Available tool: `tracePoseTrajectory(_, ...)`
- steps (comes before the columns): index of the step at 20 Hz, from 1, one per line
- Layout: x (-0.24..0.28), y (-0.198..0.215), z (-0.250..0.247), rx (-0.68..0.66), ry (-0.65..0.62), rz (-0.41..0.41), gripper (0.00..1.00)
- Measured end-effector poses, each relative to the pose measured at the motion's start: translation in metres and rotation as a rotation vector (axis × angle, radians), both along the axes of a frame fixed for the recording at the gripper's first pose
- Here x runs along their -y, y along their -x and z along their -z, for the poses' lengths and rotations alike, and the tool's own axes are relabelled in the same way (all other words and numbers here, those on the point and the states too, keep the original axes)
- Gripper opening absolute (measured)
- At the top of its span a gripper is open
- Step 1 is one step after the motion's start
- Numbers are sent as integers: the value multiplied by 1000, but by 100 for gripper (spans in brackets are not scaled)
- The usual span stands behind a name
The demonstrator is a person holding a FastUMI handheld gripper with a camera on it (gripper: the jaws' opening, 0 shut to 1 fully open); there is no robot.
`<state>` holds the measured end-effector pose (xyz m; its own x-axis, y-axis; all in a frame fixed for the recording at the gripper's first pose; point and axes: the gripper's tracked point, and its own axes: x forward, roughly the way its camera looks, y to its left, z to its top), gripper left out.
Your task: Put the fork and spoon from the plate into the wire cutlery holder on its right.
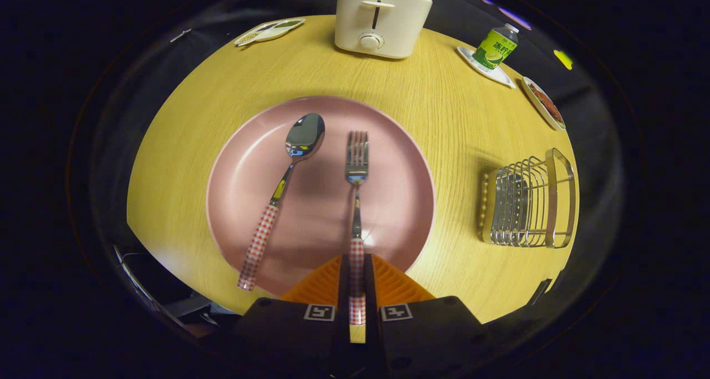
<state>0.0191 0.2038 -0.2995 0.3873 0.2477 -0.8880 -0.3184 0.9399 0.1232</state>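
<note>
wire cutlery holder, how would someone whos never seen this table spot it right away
Start at the big pink plate on the round wooden table, where the gripper is shut on the fork. Beside the plate, on the fork's side, stands the wire cutlery holder: the table's lone bare metal rack of curved wires.
</note>
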Motion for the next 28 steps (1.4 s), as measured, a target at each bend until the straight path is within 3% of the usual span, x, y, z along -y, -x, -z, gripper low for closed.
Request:
tracePoseTrajectory(6,14,4,-26,14,-103,1,13)
tracePoseTrajectory(11,67,13,-70,36,-122,-102,13)
tracePoseTrajectory(16,143,30,-121,-125,-186,-141,13)
tracePoseTrajectory(21,230,4,-130,-217,47,-220,13)
tracePoseTrajectory(28,251,-5,-117,-473,285,-367,13)
